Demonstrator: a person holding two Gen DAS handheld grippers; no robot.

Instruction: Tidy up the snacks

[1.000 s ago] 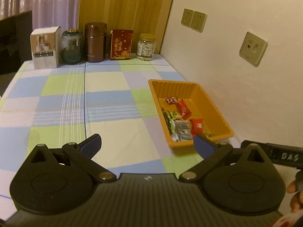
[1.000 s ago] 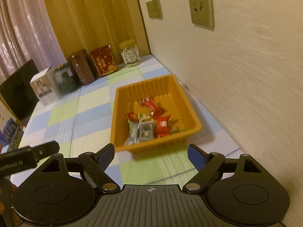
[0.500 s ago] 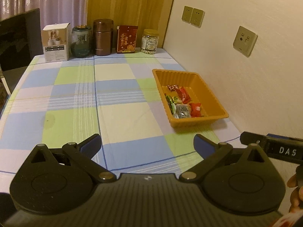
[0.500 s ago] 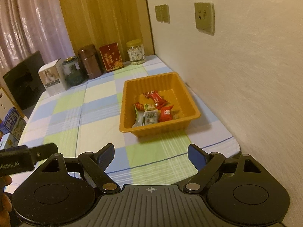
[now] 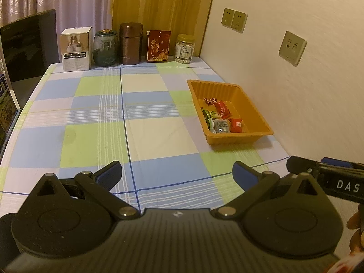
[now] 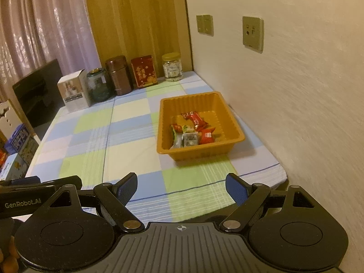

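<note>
A: Around the orange tray?
B: Set on the checked tabletop, close along the white wall, at the right side. Inside, a small heap of wrapped snacks: red ones, green ones, one grey.

A: And at the far edge?
B: A row against the wooden panel: white box, dark green jar, brown canister, red packet, clear jar with yellow lid. All upright, well apart from the tray. Left of the row, a black screen. On the wall, two switches and one socket.

A: In the way of the tray?
B: Only bare cloth between tray and jaws in both views.

A: Jaws?
B: Left gripper spread wide, pinching nothing, over the near part of the tabletop. Right gripper also spread wide, empty, above the near edge of the tabletop, pointing toward the tray. Seen just beside each other at the frame edges. A bit of a hand seen at the lower right corner of the left view.
</note>
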